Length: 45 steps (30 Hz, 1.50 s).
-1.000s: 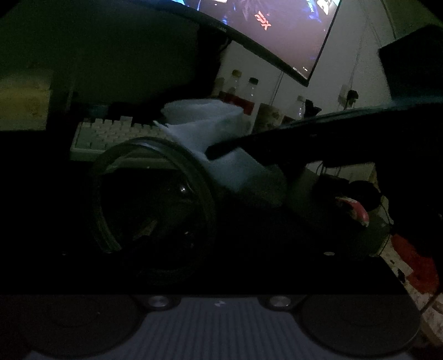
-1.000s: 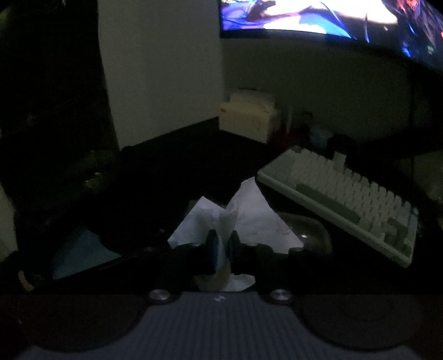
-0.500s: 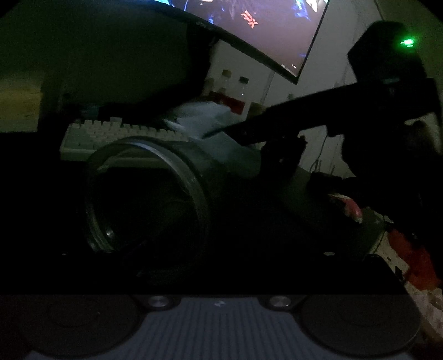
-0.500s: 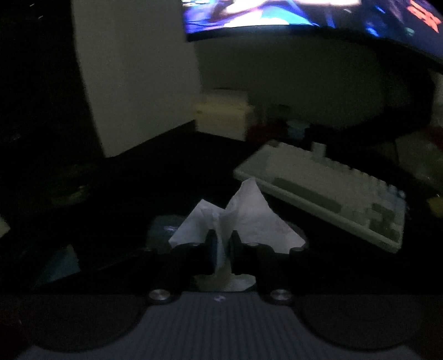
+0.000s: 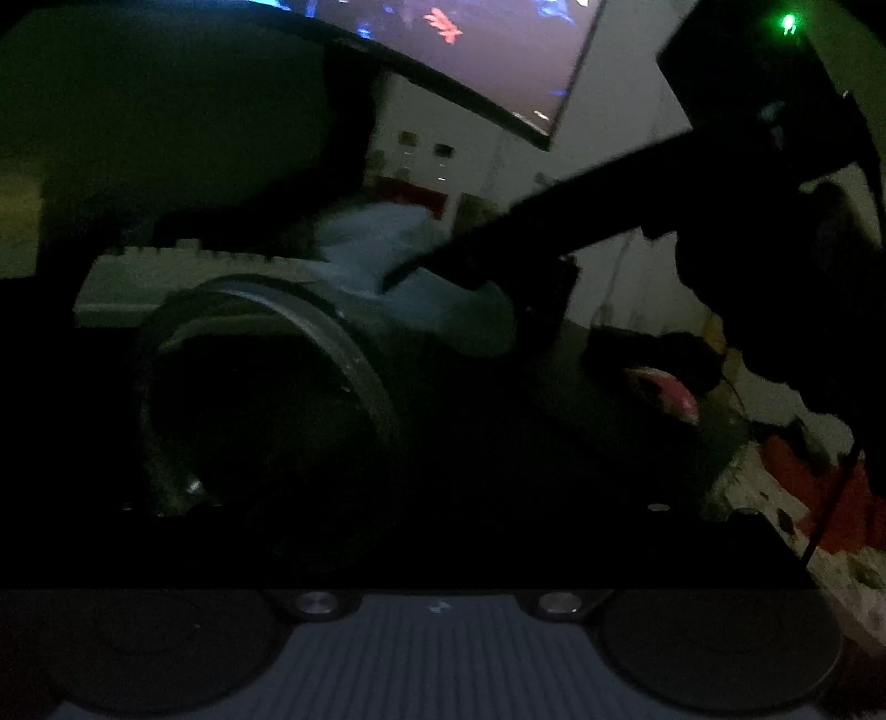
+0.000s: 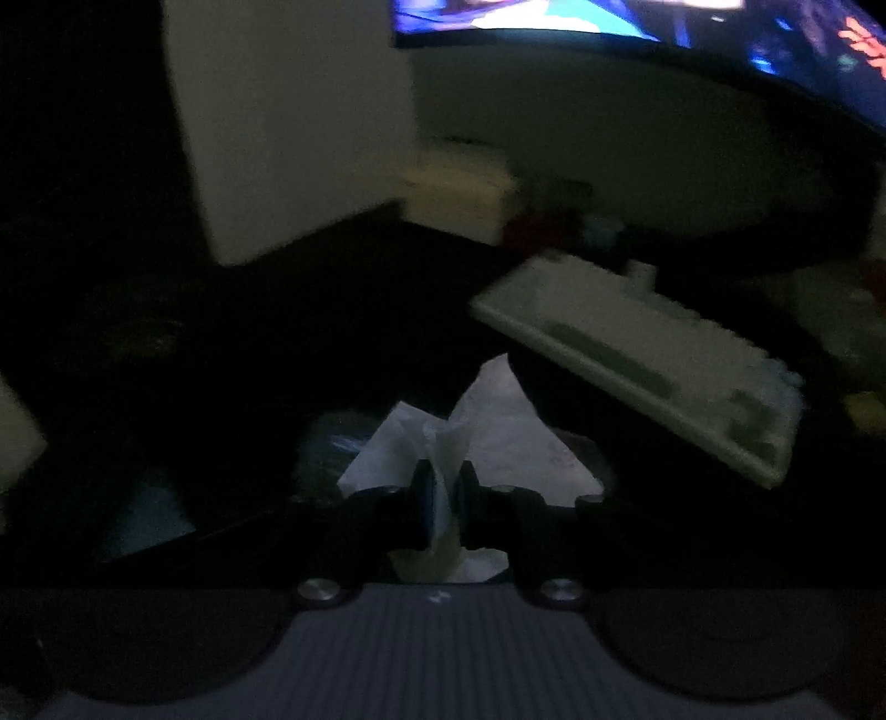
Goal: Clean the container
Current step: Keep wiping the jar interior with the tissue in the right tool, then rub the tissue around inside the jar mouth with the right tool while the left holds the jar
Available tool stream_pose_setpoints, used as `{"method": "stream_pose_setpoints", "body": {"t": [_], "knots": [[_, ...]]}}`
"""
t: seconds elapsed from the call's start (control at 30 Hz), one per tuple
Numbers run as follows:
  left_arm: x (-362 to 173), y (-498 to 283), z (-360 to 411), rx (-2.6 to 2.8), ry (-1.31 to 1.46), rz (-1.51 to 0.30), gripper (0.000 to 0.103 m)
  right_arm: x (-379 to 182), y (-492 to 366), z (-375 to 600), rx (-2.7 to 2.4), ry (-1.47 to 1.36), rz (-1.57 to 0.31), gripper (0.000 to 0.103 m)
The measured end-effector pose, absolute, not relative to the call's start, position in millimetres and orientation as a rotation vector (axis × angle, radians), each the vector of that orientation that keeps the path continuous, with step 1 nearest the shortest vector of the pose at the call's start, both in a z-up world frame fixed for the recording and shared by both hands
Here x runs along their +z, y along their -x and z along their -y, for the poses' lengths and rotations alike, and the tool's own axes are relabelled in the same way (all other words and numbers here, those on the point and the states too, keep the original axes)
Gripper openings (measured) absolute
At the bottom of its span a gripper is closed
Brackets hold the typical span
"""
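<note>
1. Right gripper (image 6: 443, 498): jaws clamped on a crumpled white tissue (image 6: 498, 437). The paper fans out ahead of the pads and a tail hangs below them.
2. Left gripper: its fingers are lost in the dark at the bottom of the left wrist view, so its jaw state cannot be told. The container (image 5: 266, 399) sits right in front of it, on its side, round mouth facing the camera. It is probably held there, but no contact is visible.
3. In the left wrist view the right gripper (image 5: 421, 266) reaches in from the right as a dark bar. The tissue (image 5: 387, 249) sits against the container's outer wall, just behind the rim, on the upper far side.
4. Step in hand, as a judgement: wiping the outside of the container with the tissue while the left side steadies it. The interior looks dark and its state is unreadable.
5. Next move likely needs the clamp kept firm on the tissue, a drag along the wall or over the rim, and the container held against rolling. Tissue is thin, so there is a risk of tearing or slipping out of the pads.
6. Further back: pale keyboard (image 6: 637, 365) on the dark desk, well beyond the tissue.
7. Farthest: curved monitor (image 6: 664, 22), lit, above the keyboard; bottles (image 5: 421, 160) by the wall, blurred.
</note>
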State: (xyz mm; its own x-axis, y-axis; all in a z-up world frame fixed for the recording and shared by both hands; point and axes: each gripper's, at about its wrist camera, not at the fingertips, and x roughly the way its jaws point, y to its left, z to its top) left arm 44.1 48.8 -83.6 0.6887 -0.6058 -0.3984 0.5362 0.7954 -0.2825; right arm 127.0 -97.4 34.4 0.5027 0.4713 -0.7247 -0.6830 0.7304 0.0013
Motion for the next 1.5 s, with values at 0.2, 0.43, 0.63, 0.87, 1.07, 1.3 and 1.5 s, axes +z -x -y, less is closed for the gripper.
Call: {"method": "stream_pose_setpoints", "body": {"t": [0.2, 0.43, 0.63, 0.87, 1.07, 1.3, 1.5], "knots": [[-86, -41, -41, -0.678, 0.138, -0.496, 0.103, 35, -128, 99, 0.72, 0.272, -0.772, 0.011], [-87, -41, -40, -0.691, 0.141, -0.492, 0.103, 36, -122, 98, 0.758, 0.251, -0.766, 0.014], [-87, -41, -39, -0.706, 0.144, -0.495, 0.103, 41, -98, 86, 0.859, 0.297, -0.747, 0.013], [-86, -37, -37, -0.736, 0.146, -0.499, 0.103, 35, -114, 107, 0.748, 0.292, -0.76, 0.014], [-87, -34, -33, -0.732, 0.123, -0.494, 0.103, 32, -122, 120, 0.719, 0.232, -0.771, 0.014], [-88, -38, -35, -0.726, 0.137, -0.497, 0.103, 31, -101, 108, 0.871, 0.2, -0.729, 0.014], [-89, -43, -44, -0.699, 0.173, -0.492, 0.103, 23, -131, 115, 0.723, 0.194, -0.701, 0.014]]}}
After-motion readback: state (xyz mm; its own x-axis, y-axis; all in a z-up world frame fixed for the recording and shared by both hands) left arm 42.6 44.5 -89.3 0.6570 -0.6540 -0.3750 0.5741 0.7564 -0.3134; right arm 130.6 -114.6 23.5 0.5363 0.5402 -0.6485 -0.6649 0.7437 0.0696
